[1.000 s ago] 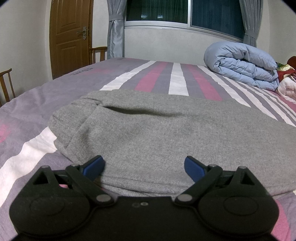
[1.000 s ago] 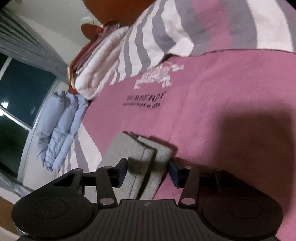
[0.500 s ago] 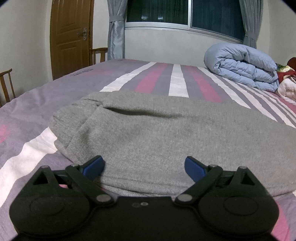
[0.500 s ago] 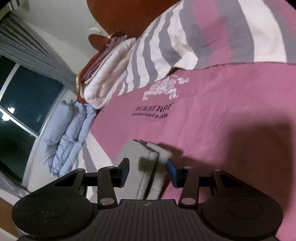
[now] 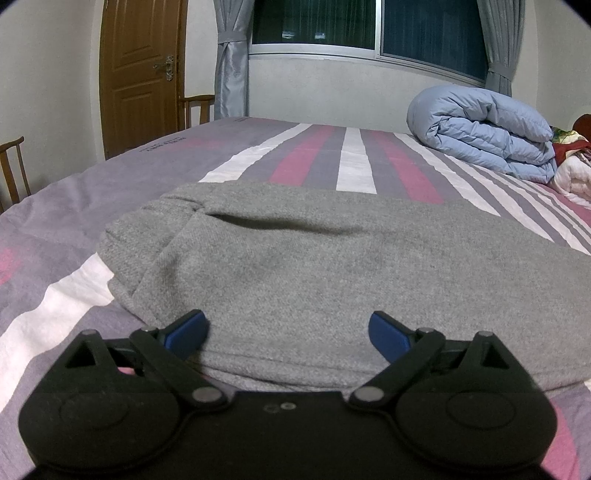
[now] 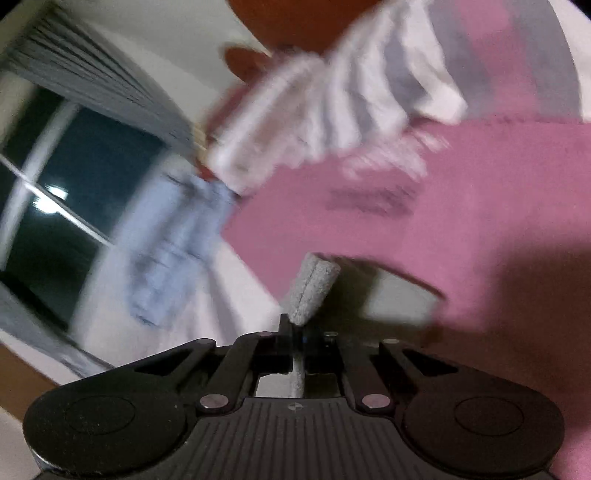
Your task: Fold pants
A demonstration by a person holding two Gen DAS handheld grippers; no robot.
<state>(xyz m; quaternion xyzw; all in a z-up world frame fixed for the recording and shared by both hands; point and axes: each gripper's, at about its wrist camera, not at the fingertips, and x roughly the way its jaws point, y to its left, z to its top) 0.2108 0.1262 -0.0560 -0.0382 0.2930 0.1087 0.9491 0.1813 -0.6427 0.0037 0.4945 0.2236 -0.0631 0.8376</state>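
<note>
My right tool [image 6: 299, 334] has just been closing and is now clamped on a narrow end of the grey knitted pants [image 6: 312, 288], the cloth pinched between its jaws and poking out beyond them above the pink part of the striped bed cover [image 6: 480, 206]. My left tool [image 5: 288, 330] stands wide apart, its blue fingers [image 5: 186, 330] low over the near edge of the pants spread on the bed, gripping nothing

The left wrist view looks low across the bed [image 5: 351, 158] toward the window [image 5: 369, 26]; the right wrist view, rolled and blurred, sits close above it. Both share the blue duvet [image 5: 484, 129].
</note>
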